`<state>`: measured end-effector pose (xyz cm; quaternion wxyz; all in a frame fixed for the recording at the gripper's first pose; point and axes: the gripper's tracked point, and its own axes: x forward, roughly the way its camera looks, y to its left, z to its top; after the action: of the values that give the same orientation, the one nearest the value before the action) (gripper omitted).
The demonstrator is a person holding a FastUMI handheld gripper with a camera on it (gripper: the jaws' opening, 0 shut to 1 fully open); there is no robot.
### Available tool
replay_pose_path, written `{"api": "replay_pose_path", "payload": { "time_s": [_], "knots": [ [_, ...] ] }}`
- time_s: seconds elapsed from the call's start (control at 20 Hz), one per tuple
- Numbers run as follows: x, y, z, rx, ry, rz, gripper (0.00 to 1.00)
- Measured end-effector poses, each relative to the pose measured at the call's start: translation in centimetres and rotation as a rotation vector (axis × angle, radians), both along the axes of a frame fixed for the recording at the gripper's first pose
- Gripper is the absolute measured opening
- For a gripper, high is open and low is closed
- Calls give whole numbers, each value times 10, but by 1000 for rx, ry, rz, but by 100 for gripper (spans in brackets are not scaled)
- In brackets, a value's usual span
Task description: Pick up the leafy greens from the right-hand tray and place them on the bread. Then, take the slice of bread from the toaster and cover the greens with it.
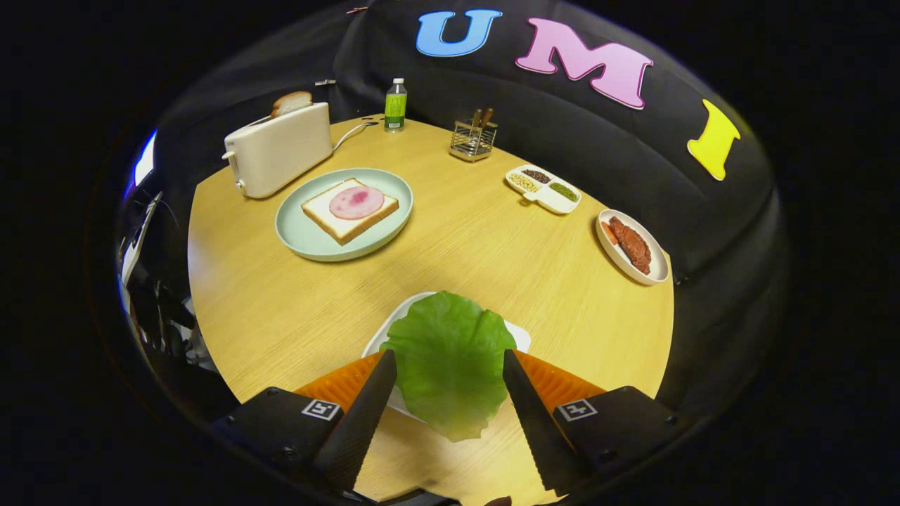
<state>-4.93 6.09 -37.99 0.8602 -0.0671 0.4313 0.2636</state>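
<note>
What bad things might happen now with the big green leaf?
1. The lettuce leaf lies between the open gripper fingers and overhangs its white tray; a thin, floppy leaf may slip or tear when pinched.
2. The bread with ham on the green plate sits well beyond the fingers, so the leaf might drop on the way.
3. The toaster stands close beside that plate and could get bumped.

A broad green lettuce leaf point(450, 364) lay low in the frame's centre, while ham-topped bread point(349, 208) sat upper left beside the toaster slice point(291, 102).
</note>
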Motion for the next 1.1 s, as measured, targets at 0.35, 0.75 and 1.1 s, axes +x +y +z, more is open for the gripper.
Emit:
{"api": "replay_pose_path", "payload": {
  "time_s": [0.35,0.75,1.1],
  "knots": [
    [-5,11,-37,-20,88,25,90],
    [-5,12,-48,77,215,-81,74],
    [1,9,-49,71,214,-110,8]
  ]
}}
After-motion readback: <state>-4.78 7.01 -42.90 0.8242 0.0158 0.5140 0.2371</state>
